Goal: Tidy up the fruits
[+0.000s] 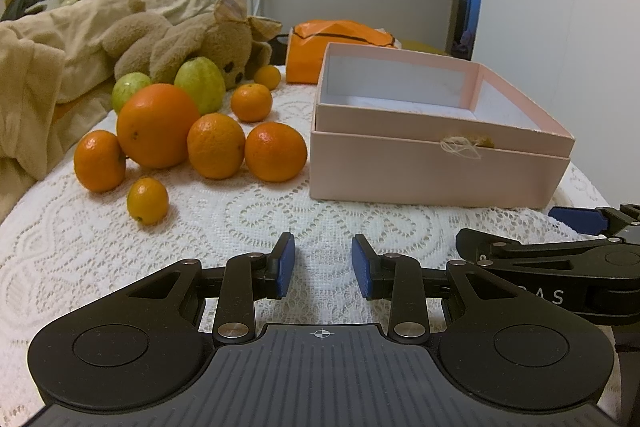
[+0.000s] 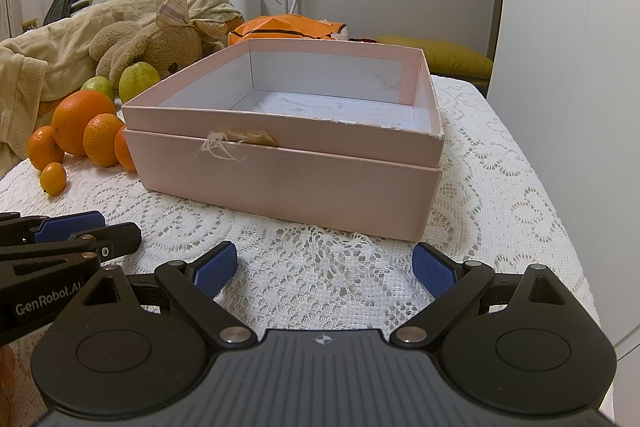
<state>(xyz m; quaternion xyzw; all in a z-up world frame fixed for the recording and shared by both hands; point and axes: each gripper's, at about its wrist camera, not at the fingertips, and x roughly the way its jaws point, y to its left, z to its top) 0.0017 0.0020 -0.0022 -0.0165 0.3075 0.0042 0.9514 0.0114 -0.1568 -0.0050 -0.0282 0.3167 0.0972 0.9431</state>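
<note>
An empty pink box [image 1: 436, 163] [image 2: 288, 179] stands on the white lace tablecloth [image 1: 224, 223]. Left of it lie a big orange [image 1: 156, 125] [image 2: 78, 121], several small oranges [image 1: 216, 146], a small kumquat [image 1: 147, 200] [image 2: 53, 179] and two green guavas [image 1: 201, 85] [image 2: 138, 75]. My left gripper [image 1: 324, 269] is open and empty, low over the cloth in front of the fruits and box. My right gripper [image 2: 324, 267] is wide open and empty, just in front of the box. Each gripper shows at the edge of the other's view.
A tan plush bear [image 1: 188, 35] and beige bedding [image 1: 36, 67] lie behind the fruits. An orange bag [image 1: 328, 41] sits behind the box. A yellow cushion [image 2: 444, 57] is at the far right. The table edge [image 2: 568, 227] curves down on the right.
</note>
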